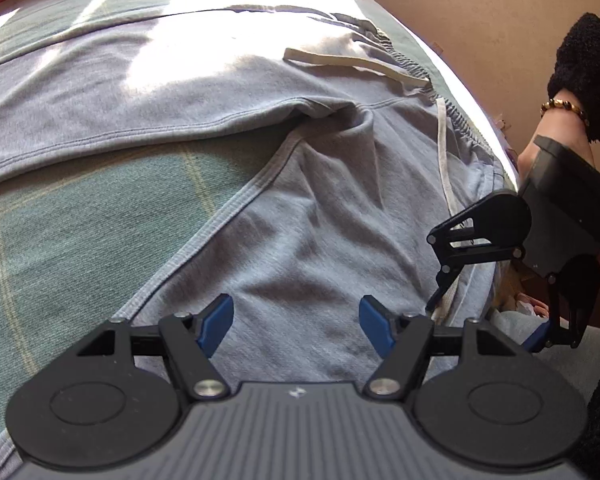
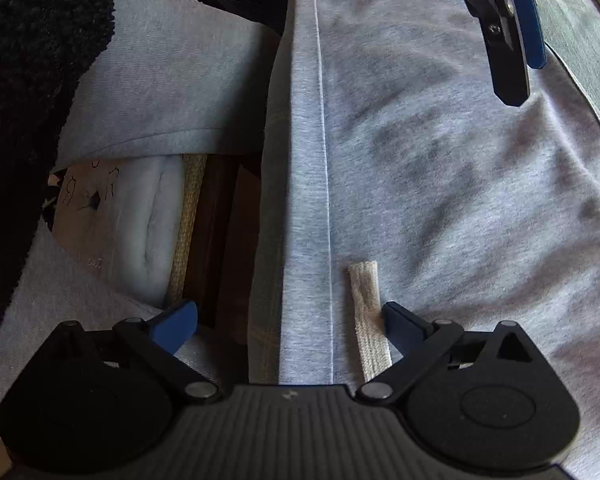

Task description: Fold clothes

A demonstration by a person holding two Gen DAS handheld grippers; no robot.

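Observation:
Light grey sweatpants (image 1: pixel 320 216) lie spread on a green checked bed cover (image 1: pixel 80 216), with the waistband (image 1: pixel 460 132) and its cream drawstring (image 1: pixel 442 152) toward the right edge. My left gripper (image 1: pixel 296 308) hovers open over the seat of the pants, holding nothing. My right gripper (image 2: pixel 290 312) is open and straddles the pants' edge (image 2: pixel 304 200). One of its fingers rests beside the drawstring end (image 2: pixel 366 320). It also shows in the left wrist view as the right gripper (image 1: pixel 486 320) at the bed's edge.
A hand with a bead bracelet (image 1: pixel 566 107) and a black fleece sleeve (image 1: pixel 588 64) holds the right gripper. Beyond the bed edge lie a tan floor (image 1: pixel 480 12), the person's grey trouser leg (image 2: pixel 160 92) and a pale slipper (image 2: pixel 148 220). The left gripper's fingers (image 2: pixel 508 64) reach in at the top right.

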